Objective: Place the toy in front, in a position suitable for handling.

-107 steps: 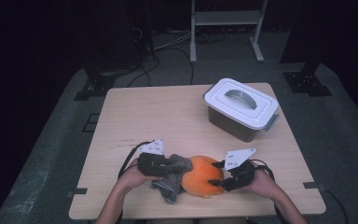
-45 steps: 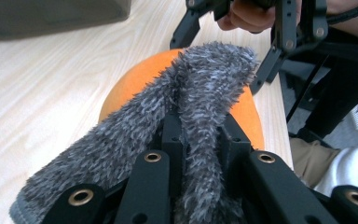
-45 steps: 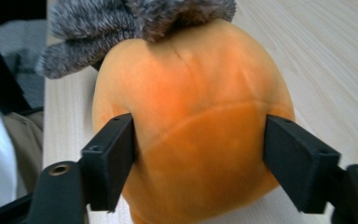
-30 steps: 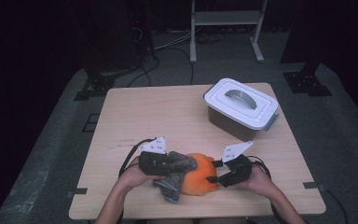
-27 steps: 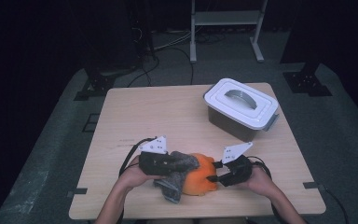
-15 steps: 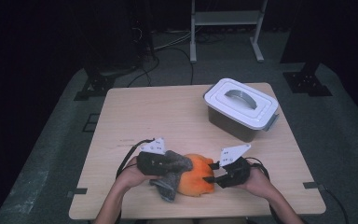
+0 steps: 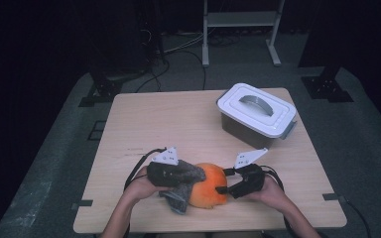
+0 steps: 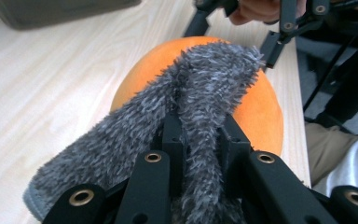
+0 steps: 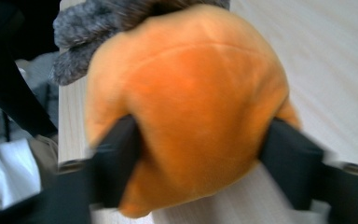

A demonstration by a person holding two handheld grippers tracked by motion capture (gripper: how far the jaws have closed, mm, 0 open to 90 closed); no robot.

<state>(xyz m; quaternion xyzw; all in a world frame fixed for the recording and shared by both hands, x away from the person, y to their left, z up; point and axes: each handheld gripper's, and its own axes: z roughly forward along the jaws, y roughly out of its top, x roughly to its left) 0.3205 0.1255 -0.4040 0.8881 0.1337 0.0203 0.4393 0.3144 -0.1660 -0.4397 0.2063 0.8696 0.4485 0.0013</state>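
**Two grippers on a soft orange ball**

A round orange plush ball sits on the wooden table, close to the near edge and about halfway along it. A fuzzy grey cloth lies over the ball's left side and hangs down to the table.

The left gripper is at the ball's left. In the left gripper view its two black jaws are close together and pinch a fold of the grey cloth, which drapes over the top of the orange ball.

The right gripper is at the ball's right. In the right gripper view its jaws stand wide, one on each side of the orange ball, and both press into its soft sides. That picture is a bit blurry.

A grey box with a white lid stands near the far right corner of the table, well apart from the ball.
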